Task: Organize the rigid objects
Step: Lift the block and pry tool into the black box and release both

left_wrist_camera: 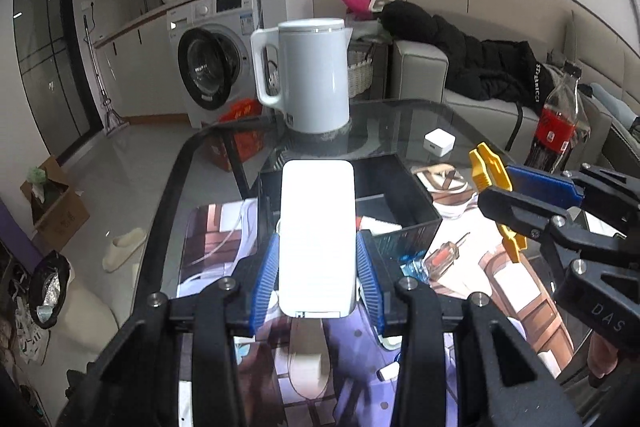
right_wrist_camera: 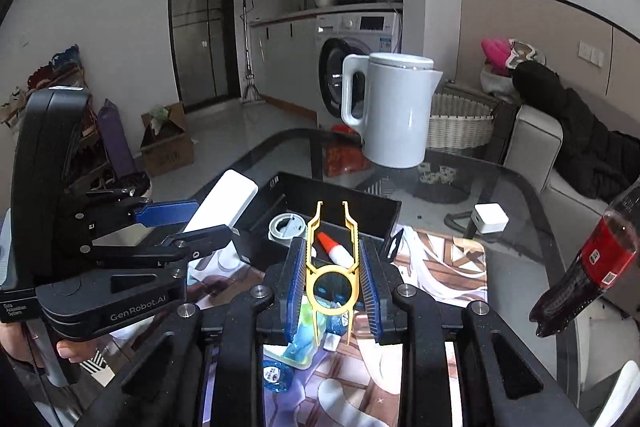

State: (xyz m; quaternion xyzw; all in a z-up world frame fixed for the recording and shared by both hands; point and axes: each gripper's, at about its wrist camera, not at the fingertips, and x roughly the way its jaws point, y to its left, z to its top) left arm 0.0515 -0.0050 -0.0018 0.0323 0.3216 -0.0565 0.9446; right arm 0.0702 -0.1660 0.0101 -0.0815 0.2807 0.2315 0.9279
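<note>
Your left gripper has its fingers clamped on the sides of a white power bank, which you hold above the near edge of the black box, its far end reaching over the box's open top. Your right gripper has its fingers closed on a yellow plastic clip, pinching it at the ring, with the two prongs pointing out over the box. Inside the box lie a white round lid and a white tube with a red tip. Beyond the box stands a white kettle on the glass desk. To the right of the box sits a small white charger cube, and farther right a cola bottle. The printed mat lies under both grippers, just this side of the box.
</note>
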